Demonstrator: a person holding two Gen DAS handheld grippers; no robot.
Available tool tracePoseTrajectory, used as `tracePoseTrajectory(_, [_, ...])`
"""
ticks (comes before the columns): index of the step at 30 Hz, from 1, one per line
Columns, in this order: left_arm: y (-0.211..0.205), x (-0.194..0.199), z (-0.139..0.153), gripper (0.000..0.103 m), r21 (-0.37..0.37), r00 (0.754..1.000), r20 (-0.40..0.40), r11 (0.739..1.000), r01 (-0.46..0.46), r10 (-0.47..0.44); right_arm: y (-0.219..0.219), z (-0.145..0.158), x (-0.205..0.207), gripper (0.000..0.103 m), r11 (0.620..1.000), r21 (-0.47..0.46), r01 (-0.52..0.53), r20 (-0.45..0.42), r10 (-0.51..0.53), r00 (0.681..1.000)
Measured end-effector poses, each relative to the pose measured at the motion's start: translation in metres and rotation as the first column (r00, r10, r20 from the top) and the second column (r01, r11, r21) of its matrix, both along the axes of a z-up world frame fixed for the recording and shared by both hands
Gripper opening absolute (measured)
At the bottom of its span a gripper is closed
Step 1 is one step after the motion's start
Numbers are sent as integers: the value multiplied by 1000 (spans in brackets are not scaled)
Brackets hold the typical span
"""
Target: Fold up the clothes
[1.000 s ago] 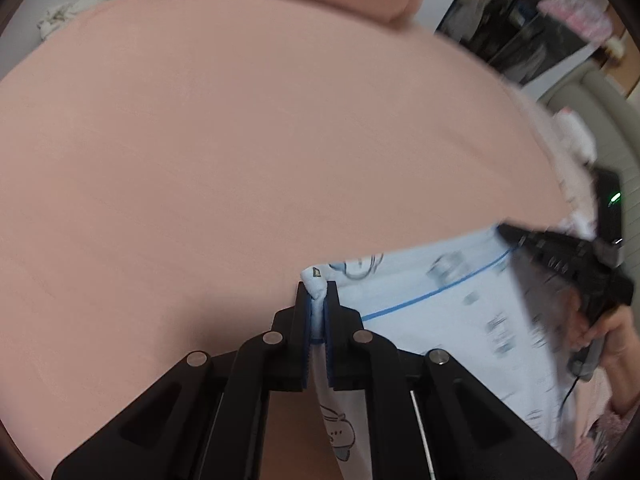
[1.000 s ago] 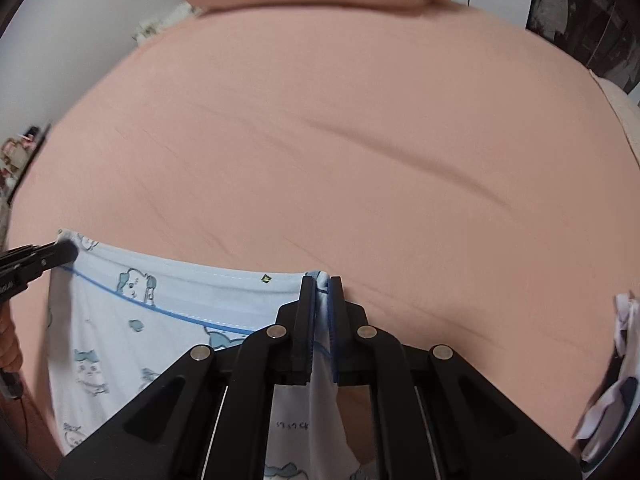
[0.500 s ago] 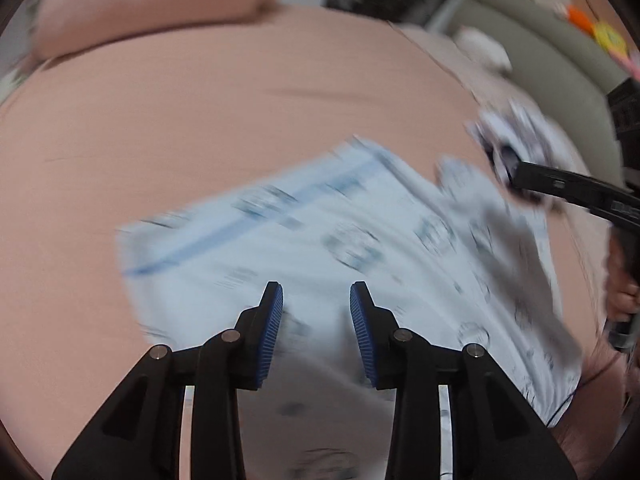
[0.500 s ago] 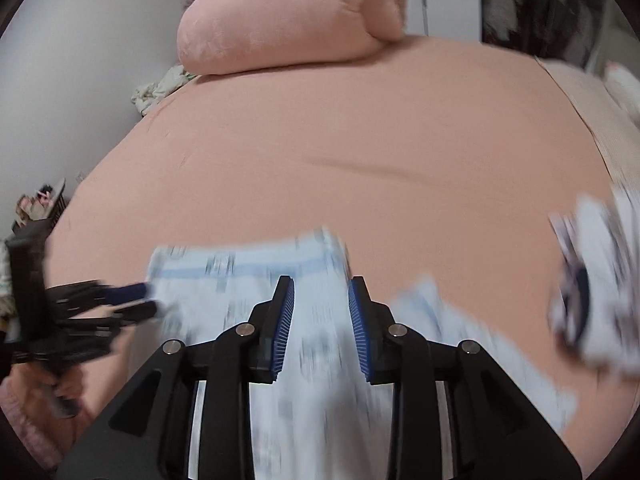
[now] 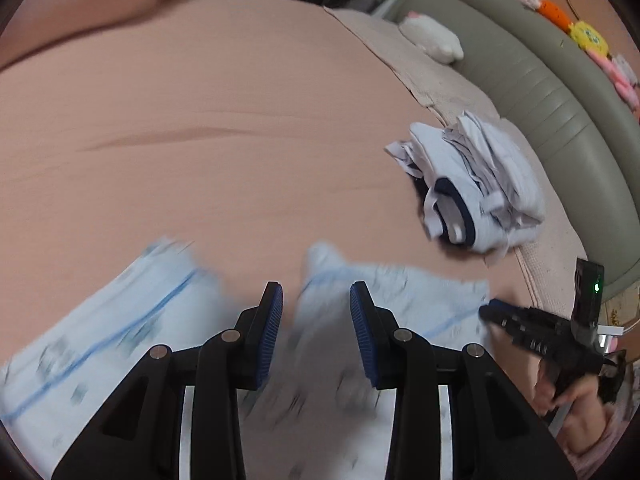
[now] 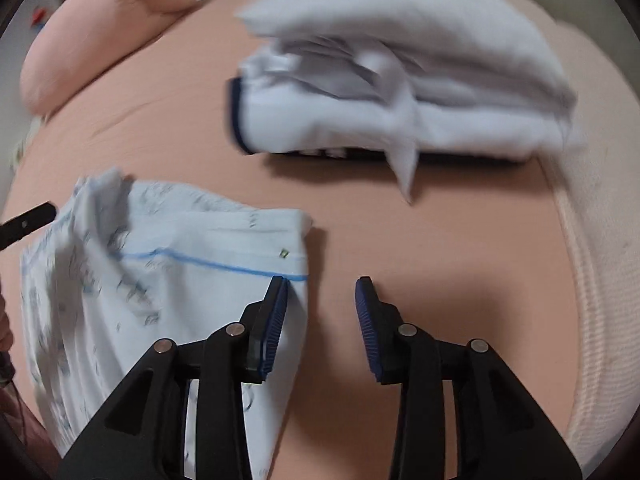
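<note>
A pale blue printed garment (image 5: pixel 120 332) (image 6: pixel 160 272) with a blue stripe lies on the pink bed sheet (image 5: pixel 200 140), blurred by motion. My left gripper (image 5: pixel 316 304) hangs over it, open, with cloth showing below the gap but not pinched. My right gripper (image 6: pixel 322 300) stands over the garment's right edge with jaws opening; its left pad touches the hem, and bare sheet lies between the pads. The right gripper also shows in the left wrist view (image 5: pixel 486 312), held by a hand (image 5: pixel 576 400). A tip of the left gripper (image 6: pixel 28 222) shows at the left edge of the right wrist view.
A crumpled pile of white clothes with navy trim (image 5: pixel 472 192) (image 6: pixel 400 92) lies to the right on the bed. A pink bolster (image 6: pixel 104 36) sits at the far end. A grey-green padded headboard (image 5: pixel 540 92) with a white plush toy (image 5: pixel 432 38) borders the right side.
Both grippers let go of the garment's corners and opened. They swung quickly to the right across the bed, bringing the white clothes pile into view. The garment now lies loose.
</note>
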State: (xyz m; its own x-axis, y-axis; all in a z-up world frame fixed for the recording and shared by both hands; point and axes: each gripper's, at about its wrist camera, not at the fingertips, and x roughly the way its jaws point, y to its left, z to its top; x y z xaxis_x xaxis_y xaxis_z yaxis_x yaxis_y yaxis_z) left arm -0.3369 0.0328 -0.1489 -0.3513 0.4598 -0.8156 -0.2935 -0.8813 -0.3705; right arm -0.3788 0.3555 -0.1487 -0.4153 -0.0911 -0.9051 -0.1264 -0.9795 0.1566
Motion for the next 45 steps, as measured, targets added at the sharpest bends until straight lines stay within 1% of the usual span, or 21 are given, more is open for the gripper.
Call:
tracePoseTrajectory(3, [24,-16,-11,37,-58,998,31,997,49,-47,4,-1,-4,46,998,-59,25,-36,-27,999])
tracePoseTrajectory(6, [20,-8,-12,37,-104,999,-7,993,49,-49,-12,0,-9,50,997,-23,-74,-75,72,995])
tracePoseTrajectory(9, [4,1,-17,37,-204,999,-30,979,25,-32,-23,-6,-11,24,983,134,-127,-58,136,989])
tracePoseTrajectory(10, [0,3,-22,37,-262,999,-26,965,23,-31,-21,-6,-9,24,979,164,-119,-60,131,990])
tracePoseTrajectory(14, [-9,17,-16,38,-259,997,-43,964,55,-69,-5,1,9,25,963,263,-66,-64,86,994])
tracePoseTrajectory(17, [-1,26,-1,38,-216,989,-96,972,89,-112,2,11,23,32,982,174,-76,-122,98,988])
tracePoseTrajectory(19, [5,27,1,38,-269,983,-110,956,112,-146,0,14,22,40,991,80,-110,-140,120,983])
tracePoseTrajectory(21, [15,28,-6,37,-314,979,-101,939,140,-179,-11,14,17,42,984,49,-169,-157,175,972])
tracePoseTrajectory(22, [18,29,-10,36,-332,977,-100,932,144,-186,-15,11,14,42,980,47,-195,-154,200,968])
tracePoseTrajectory(24, [25,30,-18,22,-367,975,-97,918,151,-199,-16,-1,6,39,971,72,-228,-119,235,965])
tracePoseTrajectory(26, [28,33,-16,5,-408,971,-152,906,110,-186,-16,-4,12,19,968,142,-209,-133,228,965])
tracePoseTrajectory(28, [23,35,-1,5,-346,962,-235,937,48,-136,-18,1,18,7,963,170,-210,-129,233,964])
tracePoseTrajectory(30, [18,37,15,5,-275,946,-314,961,-9,-81,-14,8,26,6,965,172,-200,-145,226,963])
tracePoseTrajectory(34, [22,22,3,6,-334,957,-284,942,-41,-60,-2,4,30,6,972,186,-144,-116,167,979])
tracePoseTrajectory(36, [23,10,-9,12,-309,984,-171,951,4,-59,2,2,31,6,977,172,-125,-99,143,985])
tracePoseTrajectory(38, [24,3,-17,37,-286,991,-122,958,13,-50,4,4,33,14,982,149,-117,-90,131,987])
tracePoseTrajectory(39, [24,2,-20,42,-286,992,-114,958,16,-50,6,5,34,21,985,137,-108,-90,121,989])
tracePoseTrajectory(40, [24,1,-22,46,-285,993,-107,958,18,-50,11,5,35,38,991,102,-92,-85,101,991])
tracePoseTrajectory(41, [24,0,-24,46,-285,994,-99,958,20,-50,18,3,36,46,996,44,-74,-71,77,995])
tracePoseTrajectory(43, [26,-2,-29,42,-293,995,-89,956,24,-52,26,1,39,50,998,-43,-53,-57,50,997])
tracePoseTrajectory(45, [32,0,-31,21,-290,992,-103,956,35,-68,27,0,42,53,995,-83,-59,-54,55,997])
